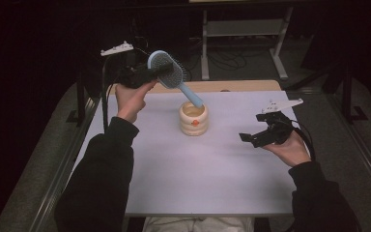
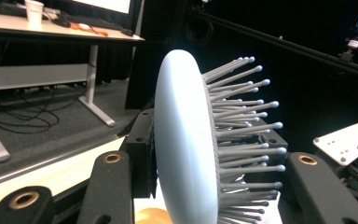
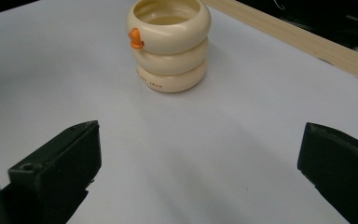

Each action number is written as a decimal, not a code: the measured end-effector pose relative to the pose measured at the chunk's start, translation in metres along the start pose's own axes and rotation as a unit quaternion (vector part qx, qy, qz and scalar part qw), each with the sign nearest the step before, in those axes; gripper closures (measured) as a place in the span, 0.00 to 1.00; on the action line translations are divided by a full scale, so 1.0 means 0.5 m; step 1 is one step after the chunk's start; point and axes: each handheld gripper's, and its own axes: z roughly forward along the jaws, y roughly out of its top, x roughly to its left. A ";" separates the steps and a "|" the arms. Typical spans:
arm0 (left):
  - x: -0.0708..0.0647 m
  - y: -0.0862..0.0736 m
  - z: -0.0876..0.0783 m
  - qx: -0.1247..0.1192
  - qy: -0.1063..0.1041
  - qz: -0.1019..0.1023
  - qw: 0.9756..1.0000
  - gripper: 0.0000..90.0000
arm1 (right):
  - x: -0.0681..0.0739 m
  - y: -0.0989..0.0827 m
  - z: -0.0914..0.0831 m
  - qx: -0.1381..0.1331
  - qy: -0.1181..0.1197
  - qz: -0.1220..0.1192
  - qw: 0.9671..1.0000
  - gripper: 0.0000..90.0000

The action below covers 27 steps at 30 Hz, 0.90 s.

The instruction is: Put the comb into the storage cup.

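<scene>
L gripper is raised over the far-left part of the white tabletop, its fingers clamped on the head of a light-blue hairbrush. In the left gripper view the brush head stands edge-on btwn the black fingers, grey bristles w/ ball tips pointing to that view's right. Brush is tilted: head up at the gripper, handle slanting down-right, its tip at the mouth of a cream ribbed cup; can't tell if the tip touches the rim. Cup stands upright near tabletop centre, small orange knob on its side in the right gripper view. R gripper is held low over the right side, well apart from the cup, fingers spread wide, nothing btwn them, aimed toward the cup.
</scene>
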 end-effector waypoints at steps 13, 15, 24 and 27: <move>0.020 -0.013 0.007 0.002 0.026 0.014 1.000 0.59 | -0.002 -0.063 -0.020 -0.021 -0.005 0.027 0.999 0.00; 0.024 -0.016 0.011 -0.001 0.029 0.011 1.000 0.59 | -0.001 -0.071 -0.024 -0.021 -0.006 0.029 0.999 0.00; 0.034 -0.026 0.027 0.013 0.038 0.012 0.999 0.59 | 0.003 -0.110 -0.044 -0.031 -0.009 0.036 0.999 0.00; 0.035 -0.029 0.033 0.015 0.042 0.013 0.999 0.59 | 0.000 -0.120 -0.051 -0.035 -0.016 0.040 0.998 0.00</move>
